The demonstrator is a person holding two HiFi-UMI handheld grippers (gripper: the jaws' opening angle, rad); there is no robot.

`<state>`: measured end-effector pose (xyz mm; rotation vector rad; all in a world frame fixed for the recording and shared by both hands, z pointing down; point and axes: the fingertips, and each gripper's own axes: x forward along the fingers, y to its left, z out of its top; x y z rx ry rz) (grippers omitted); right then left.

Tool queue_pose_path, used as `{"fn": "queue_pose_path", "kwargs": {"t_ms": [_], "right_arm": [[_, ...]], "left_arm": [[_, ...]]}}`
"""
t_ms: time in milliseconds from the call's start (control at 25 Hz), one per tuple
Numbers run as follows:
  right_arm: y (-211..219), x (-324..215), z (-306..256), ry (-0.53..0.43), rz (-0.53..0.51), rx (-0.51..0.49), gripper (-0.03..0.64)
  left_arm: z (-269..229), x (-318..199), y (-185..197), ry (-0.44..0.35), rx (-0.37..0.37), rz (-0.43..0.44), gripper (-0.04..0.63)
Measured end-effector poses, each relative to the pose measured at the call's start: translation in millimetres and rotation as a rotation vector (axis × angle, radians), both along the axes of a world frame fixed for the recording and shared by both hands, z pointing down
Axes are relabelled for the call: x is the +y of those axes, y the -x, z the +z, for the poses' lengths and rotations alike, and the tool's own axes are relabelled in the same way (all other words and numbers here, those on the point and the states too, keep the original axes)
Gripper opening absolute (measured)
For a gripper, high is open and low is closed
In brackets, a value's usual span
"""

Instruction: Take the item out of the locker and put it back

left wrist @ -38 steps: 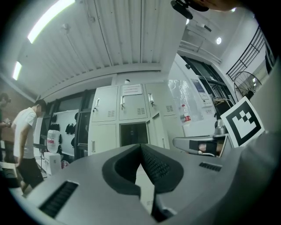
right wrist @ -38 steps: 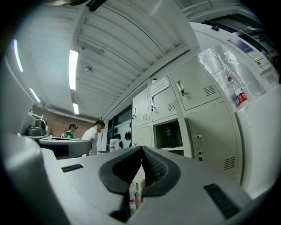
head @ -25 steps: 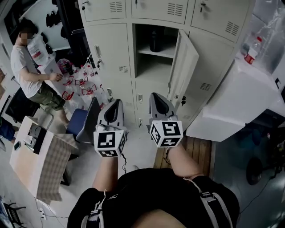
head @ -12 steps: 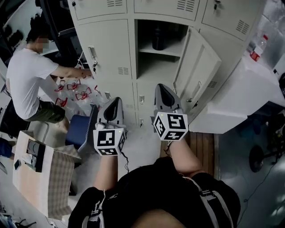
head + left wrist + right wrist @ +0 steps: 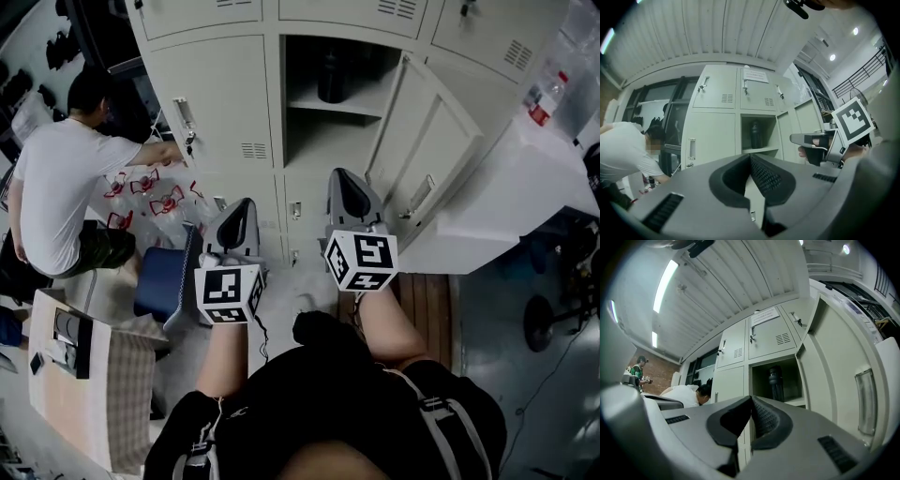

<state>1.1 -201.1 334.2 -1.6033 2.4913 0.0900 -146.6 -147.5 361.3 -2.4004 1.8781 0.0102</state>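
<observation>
A dark bottle [image 5: 331, 77] [image 5: 755, 135] [image 5: 776, 384] stands upright on the shelf of the open locker [image 5: 339, 105], whose door [image 5: 424, 167] hangs open to the right. Both grippers point at the locker from a distance, side by side. In the head view the left gripper [image 5: 243, 206] is below and left of the compartment; its jaws are shut with nothing between them [image 5: 750, 157]. Straight below the compartment is the right gripper [image 5: 339, 176], also shut and empty [image 5: 751, 399]. From the left gripper view, the right gripper's marker cube [image 5: 852, 121] shows at the right.
A person in a white shirt [image 5: 58, 183] bends at the closed lockers on the left, reaching toward a handle [image 5: 185, 124]. A blue chair [image 5: 165, 281], a checked box [image 5: 89, 389], bagged items on the floor [image 5: 150, 187] and a white covered table [image 5: 511, 192] surround the spot.
The locker has come closer and its compartment sits higher in the head view. The person at the left has moved in toward the lockers. Both grippers stay shut.
</observation>
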Motion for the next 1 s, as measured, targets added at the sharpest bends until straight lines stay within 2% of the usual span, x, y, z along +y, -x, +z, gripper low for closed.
{"fn": "queue_pose_path", "kwargs": {"t_ms": [360, 480, 560, 720, 880, 1000], "right_arm": [[5.2, -56.9, -9.4, -0.036, 0.045, -0.006, 0.015], [11.2, -76.2, -21.5, -0.083, 0.046, -0.015, 0.025], [15.8, -88.4, -30.2, -0.129, 0.044, -0.02, 0.175], [17.6, -126.0, -37.1, -0.123, 0.075, -0.034, 0.317], [18.7, -171.1, -40.7, -0.067, 0.095, -0.027, 0.395], [16.8, -210.5, -38.3, -0.026, 0.129, 0.0, 0.42]], "left_arm": [[-3.7, -57.2, 4.7, -0.021, -0.022, 0.016, 0.011], [-10.5, -81.5, 11.4, -0.032, -0.024, 0.02, 0.011], [-13.9, -97.3, 15.0, -0.041, -0.026, 0.026, 0.011], [-15.3, -126.7, 18.4, -0.046, -0.025, 0.043, 0.011], [-14.6, -152.1, 19.9, -0.04, -0.03, 0.063, 0.011], [-13.7, -168.1, 23.1, -0.029, -0.028, 0.068, 0.011]]}}
